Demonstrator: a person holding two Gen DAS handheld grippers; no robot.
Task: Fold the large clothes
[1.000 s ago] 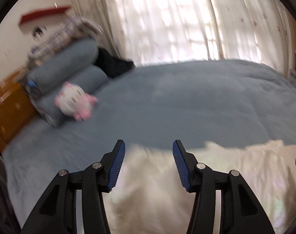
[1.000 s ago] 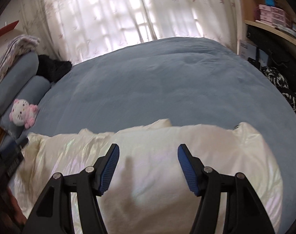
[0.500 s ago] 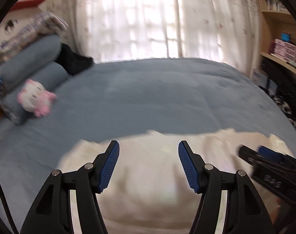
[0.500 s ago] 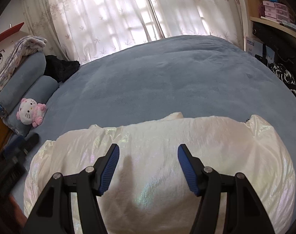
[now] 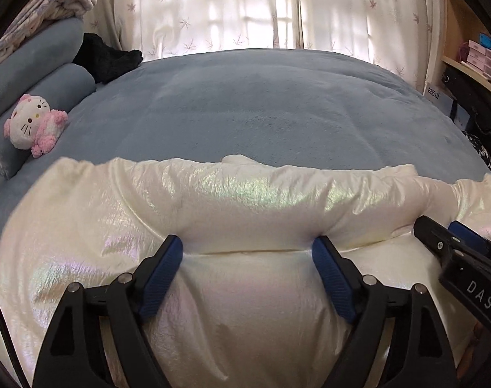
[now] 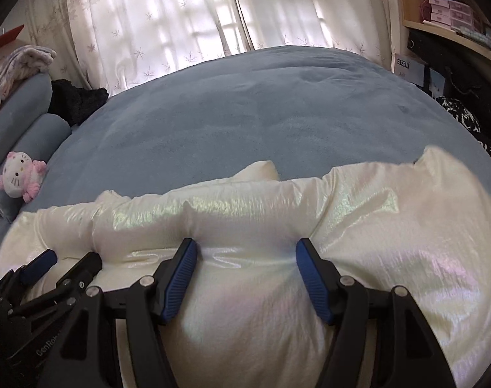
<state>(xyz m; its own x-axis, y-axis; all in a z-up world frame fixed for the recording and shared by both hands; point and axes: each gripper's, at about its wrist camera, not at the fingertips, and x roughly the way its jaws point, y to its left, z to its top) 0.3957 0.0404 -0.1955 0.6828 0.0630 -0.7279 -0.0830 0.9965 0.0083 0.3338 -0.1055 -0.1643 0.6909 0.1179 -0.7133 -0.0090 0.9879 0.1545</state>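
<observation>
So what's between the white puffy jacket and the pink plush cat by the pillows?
Only bare blue bedspread separates the jacket from the plush cat; both wrist views show it.

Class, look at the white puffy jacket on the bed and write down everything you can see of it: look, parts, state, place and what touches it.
The white jacket is a padded, shiny garment with a pearly, rainbow sheen and fine crinkles. It lies spread flat across the near part of the blue bed cover, with a puffy sleeve-like roll along its far side and a small tab poking out beyond that edge. The left gripper and right gripper both press their open fingertips into a seam across it, denting the padding; the left jaws have just been opening.
</observation>
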